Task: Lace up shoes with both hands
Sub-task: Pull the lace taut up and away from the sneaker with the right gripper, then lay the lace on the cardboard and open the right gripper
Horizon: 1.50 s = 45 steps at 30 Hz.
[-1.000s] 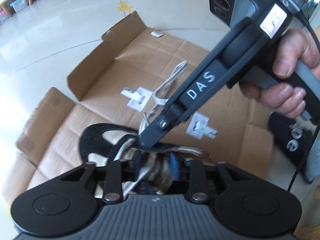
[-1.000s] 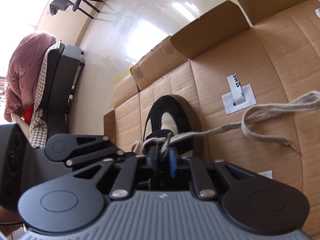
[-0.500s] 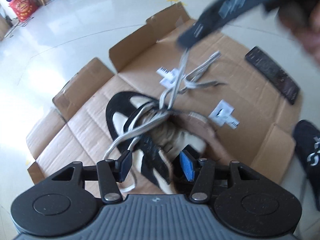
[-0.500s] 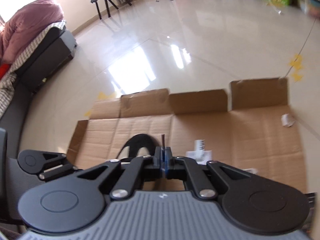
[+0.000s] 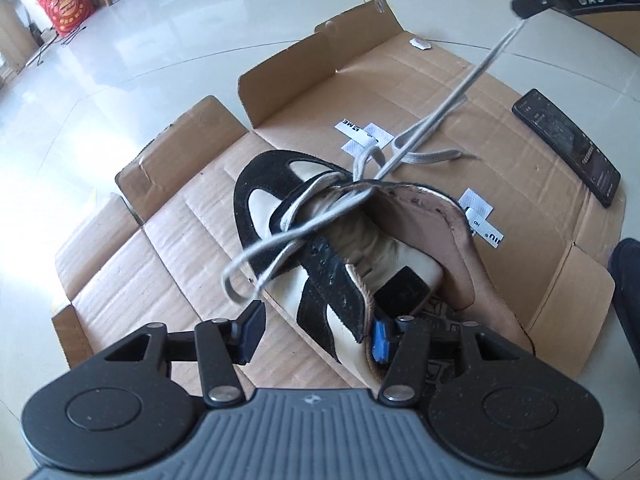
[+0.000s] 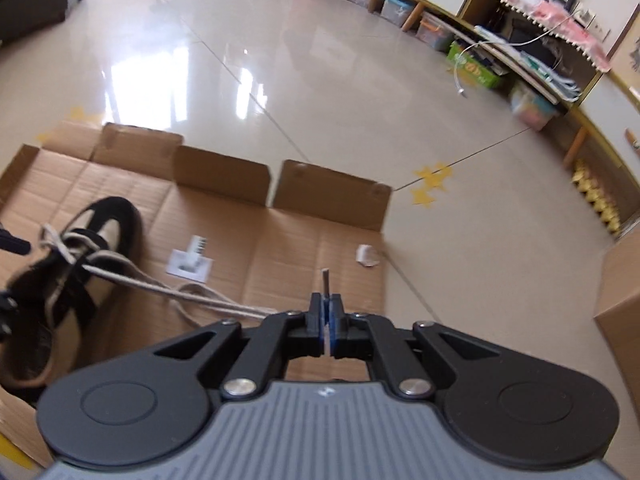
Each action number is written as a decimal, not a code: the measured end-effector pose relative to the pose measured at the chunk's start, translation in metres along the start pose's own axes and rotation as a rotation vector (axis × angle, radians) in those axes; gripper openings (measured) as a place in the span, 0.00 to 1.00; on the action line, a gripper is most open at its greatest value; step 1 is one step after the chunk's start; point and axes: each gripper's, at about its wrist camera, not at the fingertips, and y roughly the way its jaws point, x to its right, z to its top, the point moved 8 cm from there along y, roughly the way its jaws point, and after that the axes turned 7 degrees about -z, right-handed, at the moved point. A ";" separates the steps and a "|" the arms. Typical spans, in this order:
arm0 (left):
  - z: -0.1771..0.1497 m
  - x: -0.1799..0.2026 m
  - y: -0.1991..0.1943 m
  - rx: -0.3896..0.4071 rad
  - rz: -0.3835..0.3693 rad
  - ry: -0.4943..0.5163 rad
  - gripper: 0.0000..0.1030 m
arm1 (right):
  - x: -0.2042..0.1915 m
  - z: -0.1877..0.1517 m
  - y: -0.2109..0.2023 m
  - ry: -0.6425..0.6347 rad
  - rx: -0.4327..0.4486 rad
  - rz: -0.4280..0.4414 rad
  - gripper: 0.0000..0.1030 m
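**Right gripper pulling a lace end taut from the shoe on the cardboard**

A flattened brown cardboard box (image 5: 500, 92) is lying open on the glossy tiled floor (image 5: 160, 32), its flaps standing up along the far edge. Sitting on it is the black-and-cream suede shoe (image 5: 320, 248), toe pointing far-left, with the grey flat shoelace (image 5: 452, 108) threading across its upper and looping loose on the near-left side.

White stickers are lying on the cardboard: one far of the shoe (image 5: 362, 133) is reading roughly "ME", another to the right (image 5: 482, 220) is showing "HD" and letters I cannot make out. The right gripper (image 6: 327, 312) is carrying the white letters "DAS" on its side in the left wrist view.

That right gripper is clamping the lace tip, jaws pressed together, the tip poking out beyond the pads; the lace is running taut from it down to the shoe. The left gripper (image 5: 316, 334) is hovering over the heel with jaws apart, gripping nothing; the shoe's collar is sitting between its blue pads.

A black remote control (image 5: 566, 144) is lying on the cardboard's right side. A crumpled white scrap (image 6: 366, 255) is resting near the far-right corner. A red bag (image 5: 64, 12) and storage bins are standing far off.
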 end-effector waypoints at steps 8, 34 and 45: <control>0.002 0.003 0.003 0.006 -0.027 -0.010 0.37 | 0.004 0.028 -0.034 -0.233 0.014 0.048 0.01; 0.000 0.004 0.003 0.039 -0.026 -0.049 0.34 | 0.078 0.058 -0.086 -0.701 -0.062 -0.227 0.01; -0.001 -0.002 0.000 0.066 -0.055 -0.111 0.34 | 0.046 0.027 -0.065 -0.682 -0.127 -0.128 0.01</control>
